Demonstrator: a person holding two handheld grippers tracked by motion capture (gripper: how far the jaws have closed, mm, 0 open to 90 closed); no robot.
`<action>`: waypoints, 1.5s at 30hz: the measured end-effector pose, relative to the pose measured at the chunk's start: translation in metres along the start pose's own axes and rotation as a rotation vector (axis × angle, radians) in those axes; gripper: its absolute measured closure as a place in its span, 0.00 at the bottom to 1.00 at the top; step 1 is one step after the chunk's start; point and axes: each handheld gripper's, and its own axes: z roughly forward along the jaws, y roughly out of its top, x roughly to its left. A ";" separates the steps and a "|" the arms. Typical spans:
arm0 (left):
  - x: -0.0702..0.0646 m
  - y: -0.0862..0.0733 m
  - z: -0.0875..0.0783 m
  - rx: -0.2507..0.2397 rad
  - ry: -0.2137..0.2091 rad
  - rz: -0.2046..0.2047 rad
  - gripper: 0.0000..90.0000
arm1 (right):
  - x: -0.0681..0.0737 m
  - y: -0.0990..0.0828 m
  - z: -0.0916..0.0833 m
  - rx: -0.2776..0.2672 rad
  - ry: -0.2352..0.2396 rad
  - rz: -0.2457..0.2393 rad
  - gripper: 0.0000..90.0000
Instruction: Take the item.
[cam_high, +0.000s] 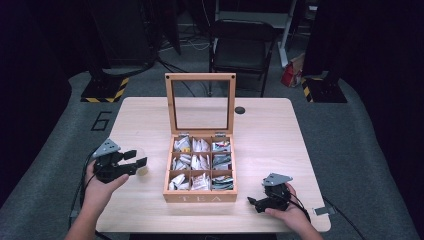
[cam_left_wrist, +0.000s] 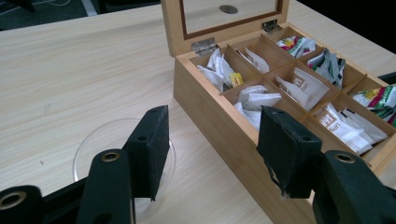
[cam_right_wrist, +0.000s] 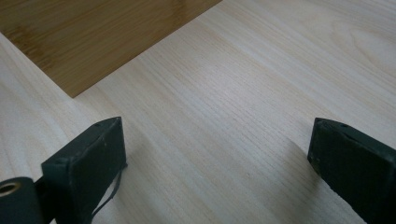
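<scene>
Right gripper (cam_high: 256, 202) rests fingers spread on the near surface (cam_high: 145, 120), left gripper (cam_high: 134, 159) fingers parted over the clear dish (cam_left_wrist: 88, 144) beside the open tea box (cam_high: 200, 196); best reach in steeply for one sachet (cam_left_wrist: 301, 86).

I read "TEA" on the near front wall of the wooden box (cam_high: 200, 197), and a big "6" marked on the floor (cam_high: 102, 121) far left of my bench (cam_high: 142, 115)
</scene>
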 end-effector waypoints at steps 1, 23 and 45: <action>-0.001 -0.002 -0.001 0.000 -0.001 -0.003 0.48 | 0.000 0.000 0.000 0.000 0.000 0.001 0.04; -0.009 -0.046 -0.002 0.018 -0.016 -0.021 0.48 | 0.000 0.000 0.000 0.001 0.002 -0.003 0.04; -0.013 -0.074 0.006 0.053 -0.029 -0.008 0.48 | 0.000 0.000 0.000 0.001 0.002 -0.003 0.04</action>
